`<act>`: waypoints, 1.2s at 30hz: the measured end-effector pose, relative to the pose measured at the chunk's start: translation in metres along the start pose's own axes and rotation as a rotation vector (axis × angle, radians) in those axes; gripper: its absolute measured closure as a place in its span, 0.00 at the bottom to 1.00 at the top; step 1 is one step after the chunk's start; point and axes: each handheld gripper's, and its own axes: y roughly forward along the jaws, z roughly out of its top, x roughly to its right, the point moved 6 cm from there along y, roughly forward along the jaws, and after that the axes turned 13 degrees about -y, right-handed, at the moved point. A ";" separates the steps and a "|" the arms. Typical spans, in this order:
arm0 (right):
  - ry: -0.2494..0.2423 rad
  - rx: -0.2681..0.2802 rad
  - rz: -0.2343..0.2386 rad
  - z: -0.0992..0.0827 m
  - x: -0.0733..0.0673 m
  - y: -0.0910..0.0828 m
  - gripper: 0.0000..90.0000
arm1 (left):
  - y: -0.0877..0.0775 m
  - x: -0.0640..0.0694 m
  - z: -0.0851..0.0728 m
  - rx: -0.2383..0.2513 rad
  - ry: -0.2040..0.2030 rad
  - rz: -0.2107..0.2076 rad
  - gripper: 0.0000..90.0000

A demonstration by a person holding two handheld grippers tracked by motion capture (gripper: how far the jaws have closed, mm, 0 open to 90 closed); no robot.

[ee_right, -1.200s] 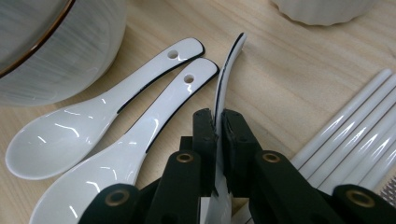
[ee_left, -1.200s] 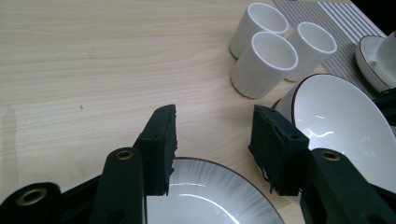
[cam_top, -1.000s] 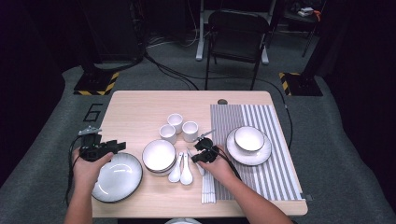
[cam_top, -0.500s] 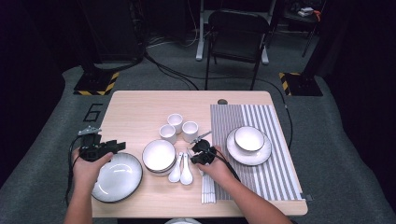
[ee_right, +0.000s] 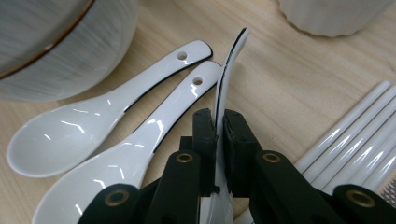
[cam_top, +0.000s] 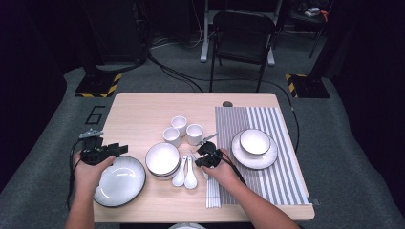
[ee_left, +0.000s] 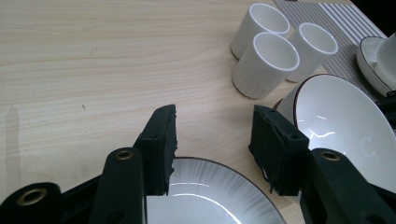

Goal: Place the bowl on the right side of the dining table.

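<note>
My right gripper (ee_right: 217, 123) is shut on the handle of a white ceramic spoon (ee_right: 224, 88), which it holds on edge just above the table. Two more white spoons (ee_right: 116, 116) lie side by side to its left, next to a stack of white bowls (cam_top: 162, 160). In the high view the right gripper (cam_top: 199, 154) sits between these spoons (cam_top: 185, 174) and the striped placemat (cam_top: 282, 171). My left gripper (ee_left: 212, 140) stands open with nothing between its fingers, over the far rim of a large white plate (ee_left: 210, 196). That gripper (cam_top: 119, 149) is at the table's left edge.
Three white cups (cam_top: 181, 131) stand behind the bowls. A small bowl on a plate (cam_top: 254, 143) rests on the placemat. Several white chopsticks (cam_top: 212, 191) lie along the mat's left edge. A black chair (cam_top: 243, 33) stands beyond the table.
</note>
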 end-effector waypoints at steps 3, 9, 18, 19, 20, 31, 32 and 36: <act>-0.003 0.024 0.002 0.002 0.001 -0.005 0.94 | 0.000 -0.001 0.001 0.004 0.004 0.002 0.56; 0.000 0.046 0.008 0.004 0.004 -0.012 0.94 | 0.000 -0.001 0.000 -0.001 0.002 0.001 0.56; 0.014 0.068 0.007 0.004 0.009 -0.023 0.94 | 0.001 -0.001 0.000 -0.006 0.002 0.002 0.56; 0.019 0.075 0.005 0.003 0.011 -0.026 0.94 | 0.001 -0.001 0.001 -0.004 0.003 0.004 0.56; 0.030 0.082 0.006 0.004 0.011 -0.027 0.94 | 0.002 -0.002 0.001 -0.003 0.000 0.002 0.56; 0.047 0.103 -0.020 0.002 0.021 -0.048 0.94 | 0.003 -0.001 0.003 0.000 0.002 -0.004 0.56; 0.047 0.103 -0.020 0.002 0.021 -0.048 0.94 | 0.002 0.000 0.003 -0.004 0.001 -0.005 0.56; 0.056 0.122 -0.036 0.000 0.030 -0.058 0.94 | 0.002 0.000 0.004 0.003 -0.001 -0.006 0.56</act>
